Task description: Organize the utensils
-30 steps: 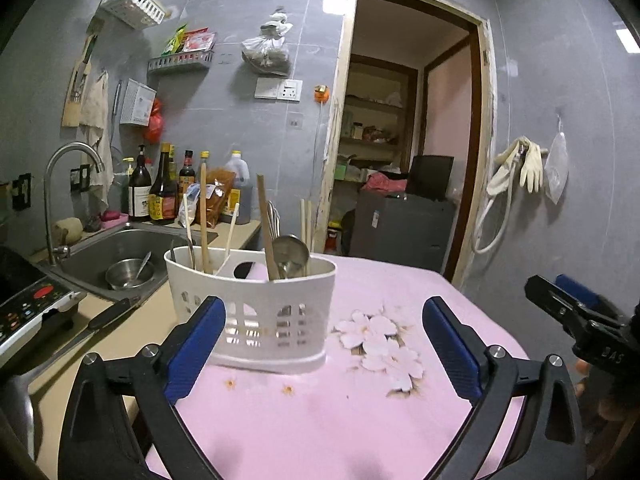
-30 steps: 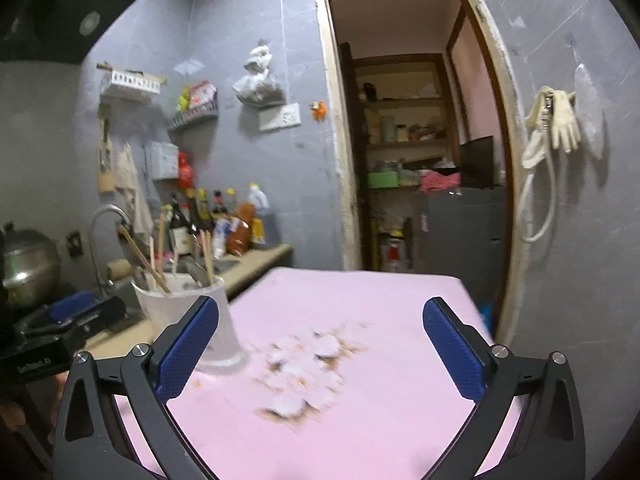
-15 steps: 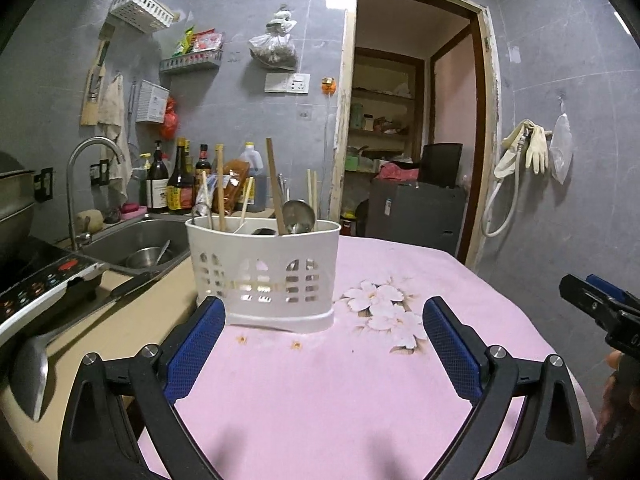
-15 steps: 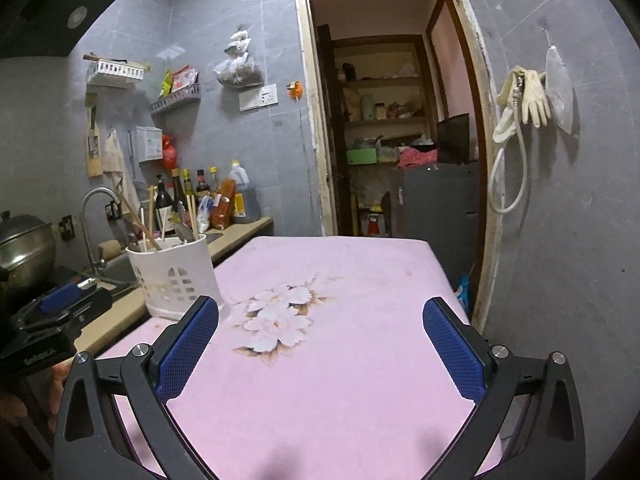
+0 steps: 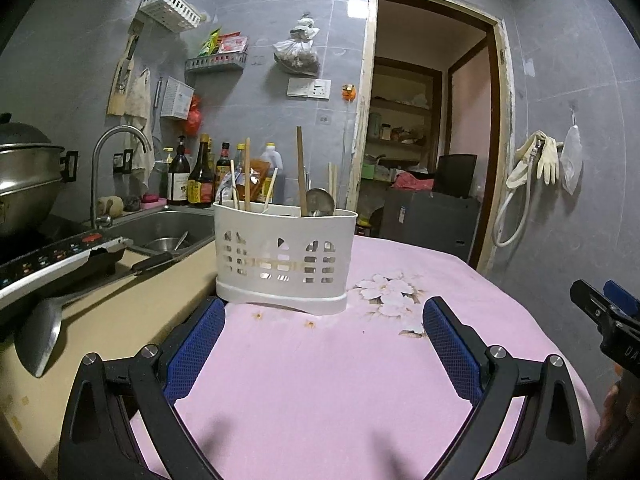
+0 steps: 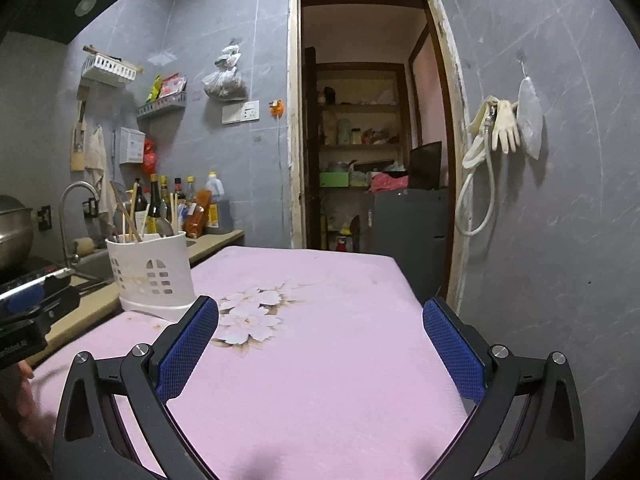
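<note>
My left gripper [image 5: 322,322] stands with its jaws spread wide and nothing between the blue pads; seen from the left wrist, it sits low over the pink tablecloth [image 5: 320,380], pointed at the white utensil caddy [image 5: 285,256], which stands upright near the table's left edge, just beside the counter [image 5: 120,320]. Chopsticks [image 5: 301,170] and a metal spoon [image 5: 320,202] rise from its compartments; which slot holds which, I cannot tell. A ladle [image 5: 40,340] lies on the counter, well apart. From the right wrist, my right gripper [image 6: 320,320] is likewise fully open and empty, hovering over the cloth's flower print [image 6: 252,312], with the caddy [image 6: 150,276] off to its left. Judgement: the caddy is light, stiff plastic with perforated walls, likely to tip under a high sideways push given the tall contents; a hold across its narrow walls low down would be steadier. The chopsticks are thin, rigid and slippery, best pinched mid-shaft; the spoon is smooth metal, best taken by the handle.
</note>
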Tool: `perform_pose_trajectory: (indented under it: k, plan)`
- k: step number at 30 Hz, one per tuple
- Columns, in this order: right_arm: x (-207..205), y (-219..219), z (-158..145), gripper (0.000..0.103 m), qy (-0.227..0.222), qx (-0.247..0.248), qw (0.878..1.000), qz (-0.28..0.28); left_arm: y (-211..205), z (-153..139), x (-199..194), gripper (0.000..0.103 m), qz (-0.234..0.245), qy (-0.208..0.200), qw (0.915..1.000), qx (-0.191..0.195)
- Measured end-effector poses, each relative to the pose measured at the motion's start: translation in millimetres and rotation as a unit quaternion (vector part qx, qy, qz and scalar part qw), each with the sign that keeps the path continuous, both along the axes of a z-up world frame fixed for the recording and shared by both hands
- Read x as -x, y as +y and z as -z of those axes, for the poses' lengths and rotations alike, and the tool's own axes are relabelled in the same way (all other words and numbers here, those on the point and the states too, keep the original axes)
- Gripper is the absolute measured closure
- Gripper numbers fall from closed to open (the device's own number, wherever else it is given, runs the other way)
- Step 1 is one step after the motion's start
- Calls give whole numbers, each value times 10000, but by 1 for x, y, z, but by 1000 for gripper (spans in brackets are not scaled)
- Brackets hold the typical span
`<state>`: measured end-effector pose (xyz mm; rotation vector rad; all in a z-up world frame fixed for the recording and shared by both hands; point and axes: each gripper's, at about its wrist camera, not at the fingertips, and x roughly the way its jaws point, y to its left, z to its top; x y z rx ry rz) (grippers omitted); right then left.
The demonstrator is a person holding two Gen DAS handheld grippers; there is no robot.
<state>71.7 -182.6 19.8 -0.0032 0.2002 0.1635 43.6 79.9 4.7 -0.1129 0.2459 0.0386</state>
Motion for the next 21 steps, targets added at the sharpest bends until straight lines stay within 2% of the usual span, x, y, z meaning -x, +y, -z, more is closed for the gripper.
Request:
perform_pose_trajectory:
  k: [21]
  plan:
    - [4,-2,5,0,90,-117,9999,-30,2,-1,5,6,-58,-46,9999,-106]
